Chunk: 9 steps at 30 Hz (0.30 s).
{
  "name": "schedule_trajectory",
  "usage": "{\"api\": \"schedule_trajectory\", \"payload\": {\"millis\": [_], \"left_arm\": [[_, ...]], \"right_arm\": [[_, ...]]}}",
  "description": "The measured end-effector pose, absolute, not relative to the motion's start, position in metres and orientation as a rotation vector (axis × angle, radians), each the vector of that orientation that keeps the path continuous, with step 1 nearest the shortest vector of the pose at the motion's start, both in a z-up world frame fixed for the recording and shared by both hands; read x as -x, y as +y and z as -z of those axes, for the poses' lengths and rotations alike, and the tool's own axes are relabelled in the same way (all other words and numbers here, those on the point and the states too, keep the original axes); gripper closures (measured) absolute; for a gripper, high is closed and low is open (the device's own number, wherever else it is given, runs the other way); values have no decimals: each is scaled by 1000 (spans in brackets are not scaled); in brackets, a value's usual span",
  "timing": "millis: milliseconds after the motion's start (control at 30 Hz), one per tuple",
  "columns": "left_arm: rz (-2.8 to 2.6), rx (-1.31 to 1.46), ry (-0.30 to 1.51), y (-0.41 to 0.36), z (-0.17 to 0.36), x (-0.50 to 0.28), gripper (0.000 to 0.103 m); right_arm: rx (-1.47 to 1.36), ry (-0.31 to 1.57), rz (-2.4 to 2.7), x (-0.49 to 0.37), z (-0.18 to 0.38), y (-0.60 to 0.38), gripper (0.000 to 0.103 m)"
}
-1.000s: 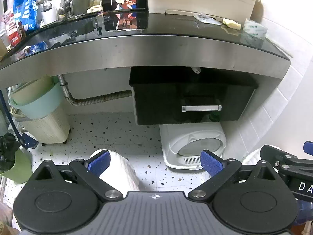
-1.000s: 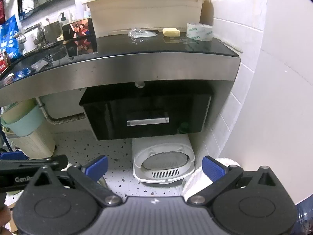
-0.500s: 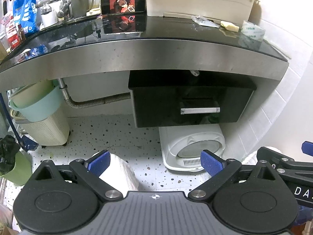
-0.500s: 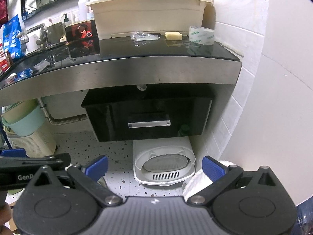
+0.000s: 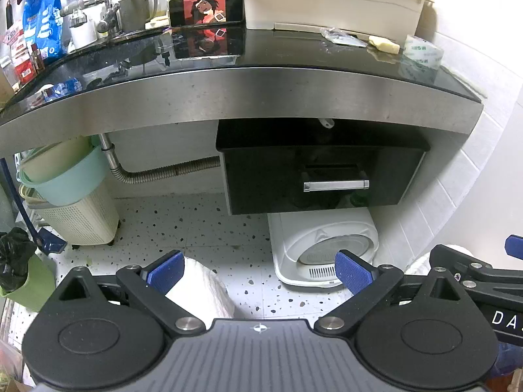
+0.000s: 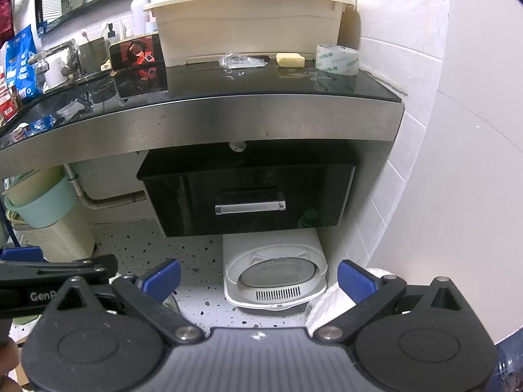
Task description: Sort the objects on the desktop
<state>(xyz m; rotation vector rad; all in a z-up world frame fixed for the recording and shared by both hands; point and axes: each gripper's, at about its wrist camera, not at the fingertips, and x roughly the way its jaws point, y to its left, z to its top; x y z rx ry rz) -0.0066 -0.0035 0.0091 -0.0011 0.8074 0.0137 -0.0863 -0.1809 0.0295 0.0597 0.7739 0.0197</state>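
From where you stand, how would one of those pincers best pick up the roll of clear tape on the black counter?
The tape roll lies flat, hole up, near the counter's right end, with the yellowish block close on its left. I would bring the open right hand-held gripper down from above and pinch the front of its ring wall, one finger in the hole, one outside. That side looks free.

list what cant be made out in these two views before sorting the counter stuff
- Drawer contents: both views, shut black front hides them.
- Beige bin contents: both views, wall and lid hide them.
- Clear wrapper contents: too small, glare.
- Tape roll: left view, distorted near the edge.
- Right tool: left view, cut off by the frame edge.
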Motion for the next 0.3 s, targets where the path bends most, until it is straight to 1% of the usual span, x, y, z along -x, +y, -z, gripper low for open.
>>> {"api": "schedule_trajectory", "payload": {"millis": [300], "left_arm": [[-14,-1,809,0,-9,4,4]], "right_arm": [[-59,775,-16,87,-28,-178,0]]}}
